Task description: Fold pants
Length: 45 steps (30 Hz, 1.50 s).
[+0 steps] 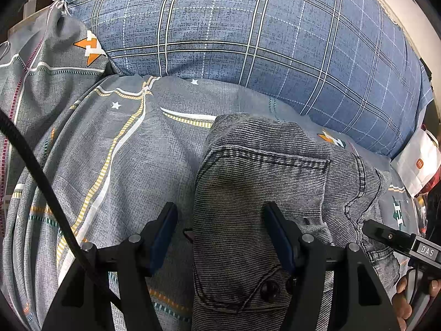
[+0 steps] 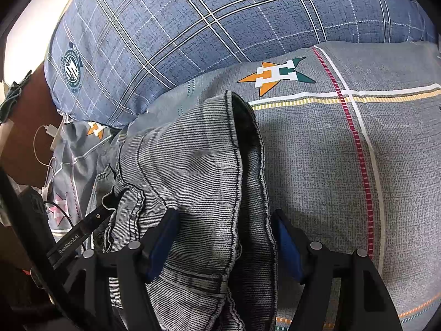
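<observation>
Grey denim pants [image 1: 261, 171] lie bunched in a narrow bundle on a grey patterned bedsheet [image 1: 124, 165]. My left gripper [image 1: 220, 215] hangs open over the bundle's left edge. Its left finger is clear of the cloth and its right finger is above the denim near a buttoned pocket. In the right wrist view the pants [image 2: 187, 165] run up between the fingers of my right gripper [image 2: 223, 226], which is open. Its left finger is over the denim and its right finger is beside the hem edge. Neither pair of pads presses the cloth.
A big blue plaid pillow [image 1: 220, 27] lies along the far side of the bed. A white paper bag [image 1: 416, 162] stands at the right edge. A white charger and cable [image 2: 51, 129] hang at the left. A black cable [image 1: 33, 165] crosses the left wrist view.
</observation>
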{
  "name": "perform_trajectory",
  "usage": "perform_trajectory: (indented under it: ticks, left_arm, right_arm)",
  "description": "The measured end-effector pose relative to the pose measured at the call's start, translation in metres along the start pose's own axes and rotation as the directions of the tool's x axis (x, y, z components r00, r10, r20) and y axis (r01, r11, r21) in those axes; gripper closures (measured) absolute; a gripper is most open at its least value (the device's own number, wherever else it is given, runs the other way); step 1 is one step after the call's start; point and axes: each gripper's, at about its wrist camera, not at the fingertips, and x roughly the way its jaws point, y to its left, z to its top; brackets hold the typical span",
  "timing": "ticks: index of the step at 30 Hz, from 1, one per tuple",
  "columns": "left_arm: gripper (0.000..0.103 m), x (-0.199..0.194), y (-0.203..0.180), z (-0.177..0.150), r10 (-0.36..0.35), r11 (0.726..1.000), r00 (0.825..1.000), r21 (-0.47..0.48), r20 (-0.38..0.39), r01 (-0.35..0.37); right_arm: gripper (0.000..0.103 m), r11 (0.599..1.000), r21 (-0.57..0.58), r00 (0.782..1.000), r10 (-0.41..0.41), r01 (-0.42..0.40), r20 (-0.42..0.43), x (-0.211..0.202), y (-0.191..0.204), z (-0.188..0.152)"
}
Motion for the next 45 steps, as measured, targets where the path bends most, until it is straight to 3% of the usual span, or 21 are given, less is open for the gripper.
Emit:
perform_trajectory:
  ticks: [16,19,22,26,31,32,33,35,36,37,38,40,42,45]
  left_arm:
    - [0.035,-0.003,0.002,0.001,-0.002,1.0,1.0,-0.001,-0.022,0.002]
    - [0.035,-0.02,0.005,0.0,-0.039,0.999,0.999,-0.025,-0.029,0.038]
    - [0.035,-0.034,0.012,-0.012,-0.091,0.994,0.994,-0.064,-0.06,0.087]
    - [0.035,-0.037,0.016,-0.037,-0.137,0.988,0.986,-0.09,-0.09,0.129]
    - [0.042,-0.03,0.005,-0.041,-0.12,0.992,0.988,-0.04,-0.096,0.116]
    - [0.053,-0.03,0.007,-0.042,-0.138,0.99,0.986,-0.051,-0.098,0.134]
    - [0.058,-0.032,0.007,-0.043,-0.152,0.987,0.984,-0.056,-0.094,0.147]
    - [0.076,-0.043,0.003,-0.042,-0.162,0.986,0.985,-0.032,-0.052,0.161]
    - [0.077,-0.054,0.001,-0.04,-0.187,0.982,0.982,-0.022,-0.012,0.187]
    - [0.078,-0.061,0.0,-0.039,-0.198,0.98,0.98,-0.013,0.016,0.198]
    - [0.077,-0.065,-0.001,-0.038,-0.182,0.983,0.983,-0.001,0.025,0.182]
    - [0.073,-0.054,-0.001,-0.041,-0.141,0.99,0.99,0.007,-0.024,0.141]
    - [0.058,-0.032,0.004,-0.047,-0.097,0.995,0.99,-0.018,-0.101,0.096]
    - [0.053,-0.033,0.012,-0.046,-0.124,0.99,0.986,-0.078,-0.109,0.116]
  right_arm:
    - [0.03,1.0,-0.008,1.0,0.002,-0.002,-0.014,0.0,0.0,0.0]
    - [0.029,0.999,-0.021,0.999,0.036,-0.037,-0.029,-0.01,0.004,-0.003]
    - [0.022,0.998,-0.039,0.998,0.052,-0.053,-0.031,-0.018,0.01,-0.013]
    - [0.022,0.998,-0.059,0.999,-0.016,0.014,-0.039,-0.014,0.016,-0.034]
    - [0.023,0.996,-0.085,0.999,-0.037,0.034,-0.037,-0.009,0.015,-0.033]
    - [0.027,0.996,-0.085,0.999,-0.036,0.033,-0.04,-0.008,0.015,-0.034]
    - [0.033,0.995,-0.092,0.999,-0.028,0.024,-0.04,-0.008,0.015,-0.034]
    - [0.052,0.99,-0.134,0.999,-0.037,0.034,-0.024,-0.015,0.024,-0.035]
    - [0.061,0.987,-0.153,0.998,-0.055,0.054,-0.003,-0.02,0.029,-0.036]
    - [0.073,0.981,-0.175,0.996,-0.08,0.084,0.033,-0.031,0.034,-0.037]
    - [0.075,0.98,-0.179,0.996,-0.072,0.081,0.052,-0.04,0.036,-0.036]
    - [0.075,0.986,-0.158,0.998,-0.035,0.043,0.052,-0.044,0.03,-0.034]
    - [0.075,0.99,-0.137,0.999,-0.041,0.039,-0.016,-0.026,0.018,-0.034]
    - [0.073,0.994,-0.107,0.999,-0.029,0.025,-0.042,-0.016,0.016,-0.034]
